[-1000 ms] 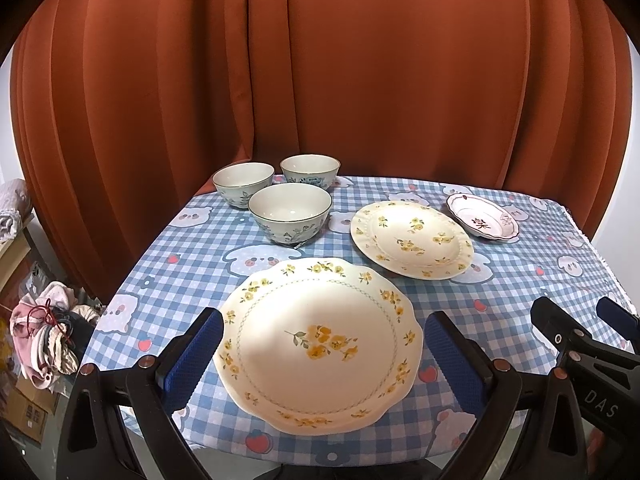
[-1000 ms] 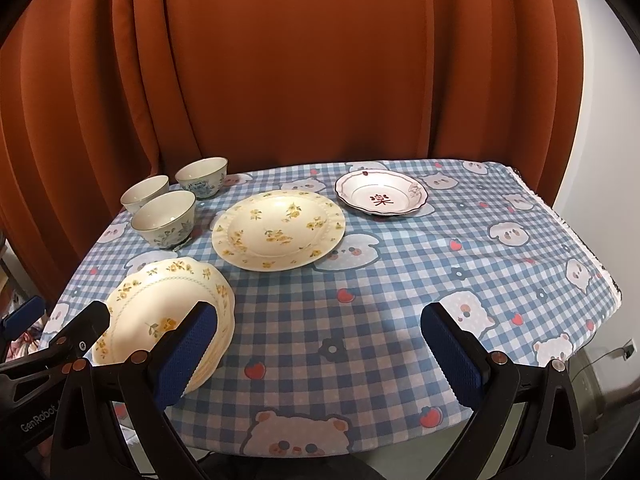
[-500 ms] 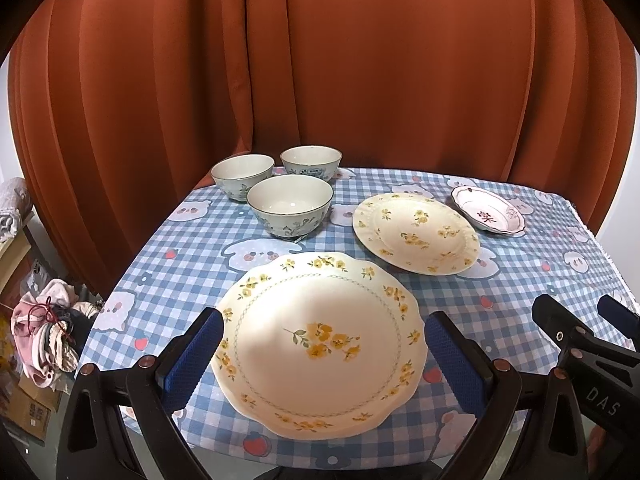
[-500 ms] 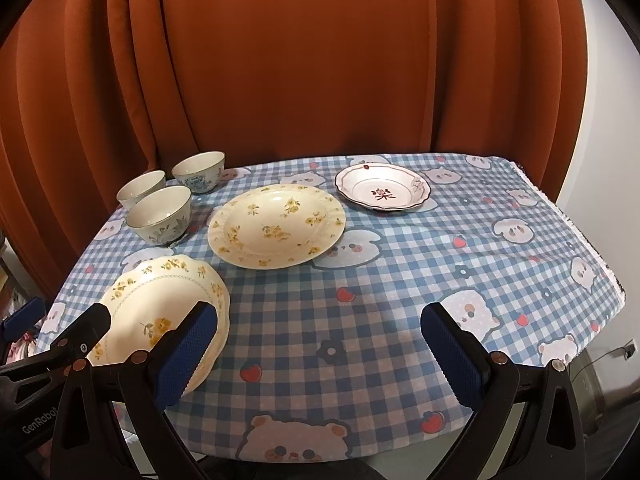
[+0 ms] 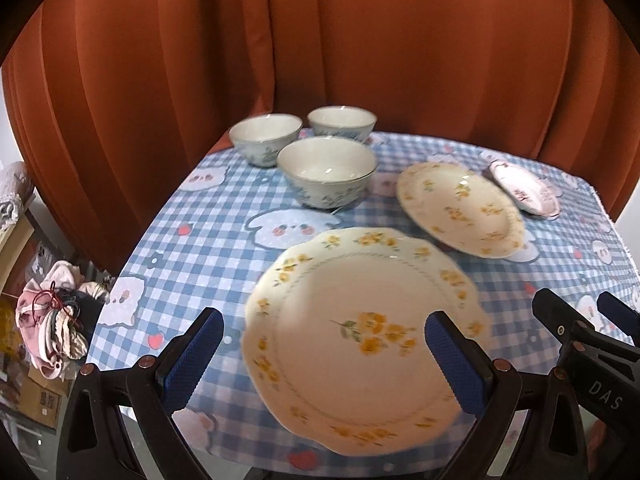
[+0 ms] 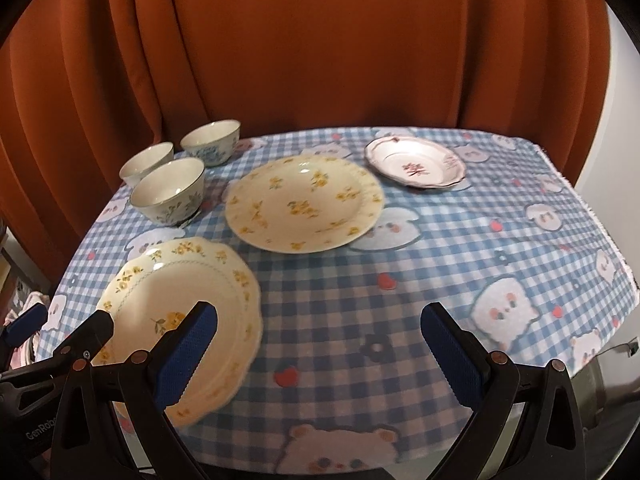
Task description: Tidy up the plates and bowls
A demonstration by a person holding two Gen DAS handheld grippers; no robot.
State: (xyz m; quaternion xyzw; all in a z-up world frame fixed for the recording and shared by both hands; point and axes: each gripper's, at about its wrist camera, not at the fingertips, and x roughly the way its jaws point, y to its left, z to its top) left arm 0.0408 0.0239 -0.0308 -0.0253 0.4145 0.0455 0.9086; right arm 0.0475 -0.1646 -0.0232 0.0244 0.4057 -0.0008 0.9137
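Both hand-held grippers, left (image 5: 320, 360) and right (image 6: 320, 354), are spread, gripping nothing, marked "GenRobo…" and "DAS". Three plates (image 5: 360, 336) and three bowls (image 5: 326, 170) sit on the checked worktop (image 6: 440, 280).

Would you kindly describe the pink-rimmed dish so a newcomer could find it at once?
Start at the checked tablecloth before the orange curtain. At its far right side, beyond the round yellow-flowered plate, lies the small dish. It alone has a pink rim and a dark red centre motif.

"DAS" on right claw (image 5: 606, 390); "GenRobo" on left claw (image 6: 40, 432)
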